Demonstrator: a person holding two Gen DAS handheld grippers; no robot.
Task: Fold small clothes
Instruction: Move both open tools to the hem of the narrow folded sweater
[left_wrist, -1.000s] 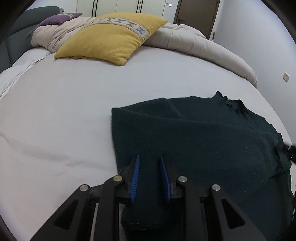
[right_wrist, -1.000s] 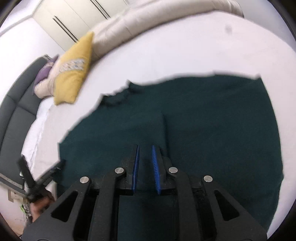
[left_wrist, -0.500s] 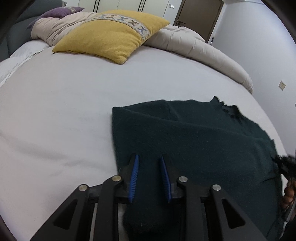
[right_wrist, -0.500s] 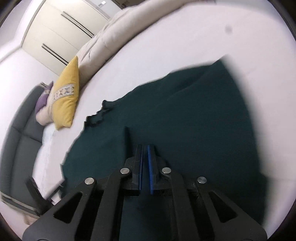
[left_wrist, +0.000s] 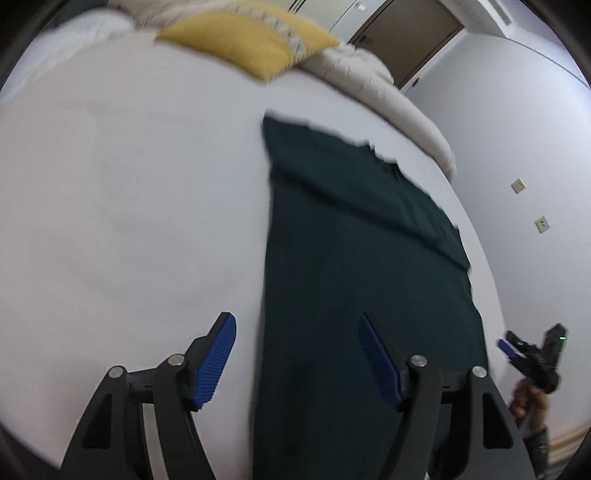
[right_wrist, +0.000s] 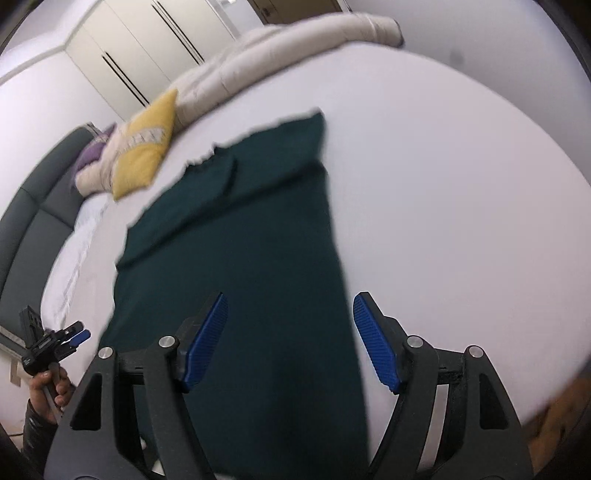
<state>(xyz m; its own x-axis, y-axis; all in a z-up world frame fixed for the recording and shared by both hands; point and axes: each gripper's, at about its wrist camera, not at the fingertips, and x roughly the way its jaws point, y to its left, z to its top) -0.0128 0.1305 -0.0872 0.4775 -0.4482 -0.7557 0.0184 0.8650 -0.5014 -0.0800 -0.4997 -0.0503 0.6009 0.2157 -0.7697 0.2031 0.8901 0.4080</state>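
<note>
Dark green garment (left_wrist: 362, 266) lies flat on the white bed (left_wrist: 129, 206), folded into a long strip running from bottom centre up toward the upper middle of the left wrist frame; same strip in the right wrist frame (right_wrist: 255, 266), bottom centre to upper middle, with a folded layer and ragged collar edge at the far end. Left gripper (left_wrist: 297, 356) spread wide at the bottom of its frame, blue pads empty, left pad over bare sheet, right pad over the cloth, straddling the garment's left edge; whether it touches the cloth can't be told. Right gripper (right_wrist: 290, 341) also spread wide, nothing between the pads, left pad over the cloth, right pad over sheet, straddling the right edge. Each gripper also shows small in the other's view, at the lower right and lower left edge, held in a hand. Yellow pillow (left_wrist: 247, 48) top centre, beige duvet (right_wrist: 280, 51) bunched along the far bed edge, grey headboard (right_wrist: 33, 214) left side, wardrobe doors (right_wrist: 147, 48) upper left, both frames motion-blurred
</note>
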